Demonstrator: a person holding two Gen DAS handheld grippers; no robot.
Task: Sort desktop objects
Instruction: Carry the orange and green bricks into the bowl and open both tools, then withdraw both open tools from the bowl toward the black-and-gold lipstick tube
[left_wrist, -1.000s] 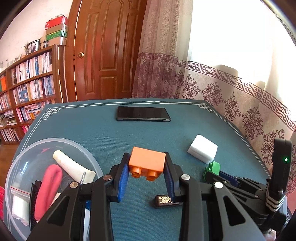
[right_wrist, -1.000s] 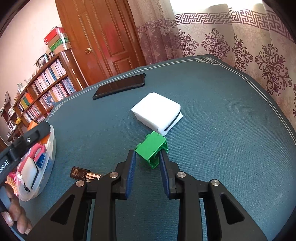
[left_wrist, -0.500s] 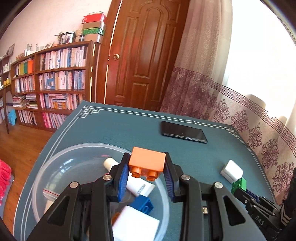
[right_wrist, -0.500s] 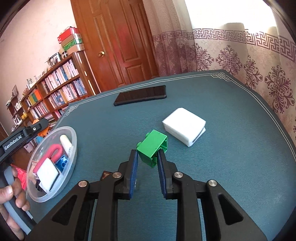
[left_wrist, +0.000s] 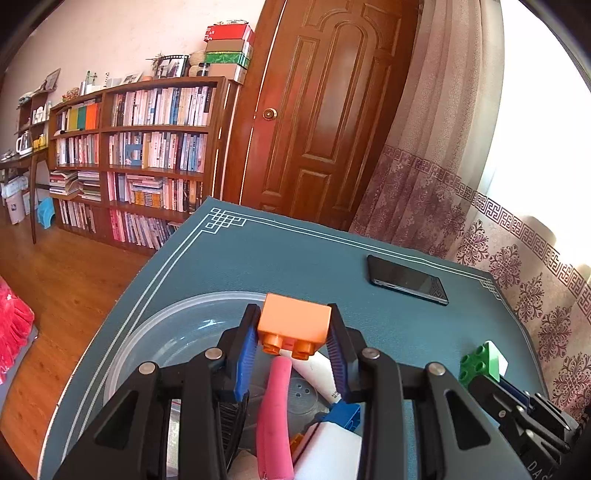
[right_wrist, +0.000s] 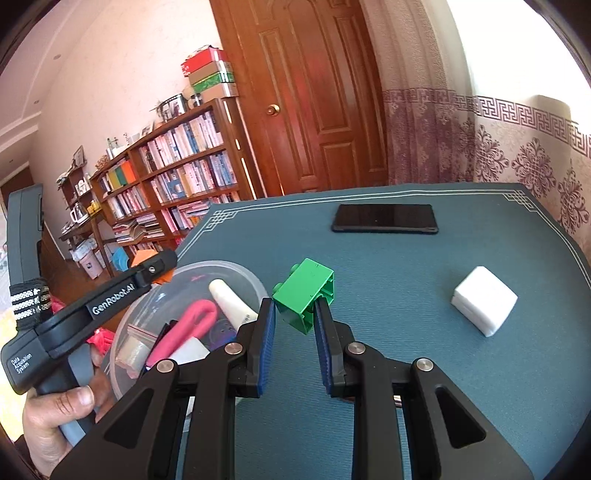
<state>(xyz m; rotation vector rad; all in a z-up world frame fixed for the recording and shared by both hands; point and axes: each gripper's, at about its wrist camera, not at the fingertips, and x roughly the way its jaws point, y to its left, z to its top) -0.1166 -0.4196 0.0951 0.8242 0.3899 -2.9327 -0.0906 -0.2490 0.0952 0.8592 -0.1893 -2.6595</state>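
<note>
My left gripper (left_wrist: 293, 332) pinches an orange toy brick (left_wrist: 294, 324) by its two smooth sides, studs pointing down, above the clear plastic bowl (left_wrist: 155, 332). Directly under the brick lie a pink rubbery loop (left_wrist: 275, 410), a white tube (left_wrist: 317, 373), a blue brick (left_wrist: 343, 415) and a white block (left_wrist: 328, 456), so the bowl's near half is crowded; its far half shows bare, glossy plastic.

My right gripper (right_wrist: 293, 314) clamps a green toy brick (right_wrist: 304, 295) between its ribbed blue pads (right_wrist: 266, 332), tilted, studs facing left, held clear of the table. In that view the left tool's black body crosses in front of the bowl's (right_wrist: 236, 269) left rim, gripped by a hand (right_wrist: 59, 424).

The table (right_wrist: 424, 369) wears a teal woven cloth with a white key-pattern border. A black smartphone (right_wrist: 385, 218) lies flat near the far edge, well apart from the bowl. A white rounded box (right_wrist: 484, 301) sits alone to the right. Behind stand a bookshelf (left_wrist: 147, 147), a panelled wooden door (left_wrist: 325, 110) and patterned curtains (left_wrist: 424, 177).
</note>
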